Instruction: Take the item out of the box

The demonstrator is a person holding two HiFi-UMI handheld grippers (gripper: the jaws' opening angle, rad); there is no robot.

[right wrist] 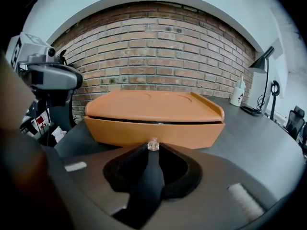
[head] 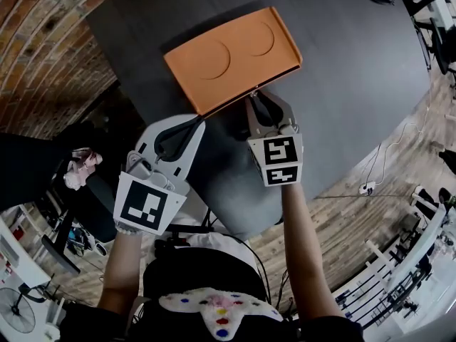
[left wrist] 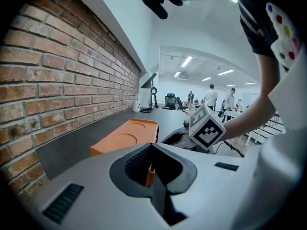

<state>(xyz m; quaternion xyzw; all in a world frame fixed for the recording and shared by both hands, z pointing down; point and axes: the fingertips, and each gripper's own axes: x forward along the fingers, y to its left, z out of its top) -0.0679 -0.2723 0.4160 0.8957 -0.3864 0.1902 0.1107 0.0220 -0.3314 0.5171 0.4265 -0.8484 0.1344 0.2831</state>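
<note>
- Brick wall (right wrist: 158, 51) ran behind a dark desk (head: 342, 84), and wooden floor (head: 342, 219) showed past its near edge.
- An orange box (head: 228, 55) lay flat near the middle of that desk, its front face turned toward you and two round hollows pressed into its lid.
- No view showed the item. It was presumably inside, behind the thin dark slit between the lid and the base.
- Your right gripper (head: 256, 100) was at the middle of the front face, with its jaws pinched together on a small clear knob (right wrist: 153, 144).
- That knob looked glassy and tiny, so it would likely have been slippery. A straight, gentle pull would have suited it better than a twist.
- The box looked like light, stiff plastic and might have slid on the smooth desk when you pulled.
- Your left gripper (left wrist: 152, 147) hung well apart from the box, to its left and nearer to you. Its jaws were together on nothing, so it was free to steady the box.
- I could not tell from these views whether the front would pull out or the lid would lift.
- A white cup (right wrist: 238, 92) and a desk lamp (right wrist: 266, 63) stood far off near the wall, and nothing blocked the box.
</note>
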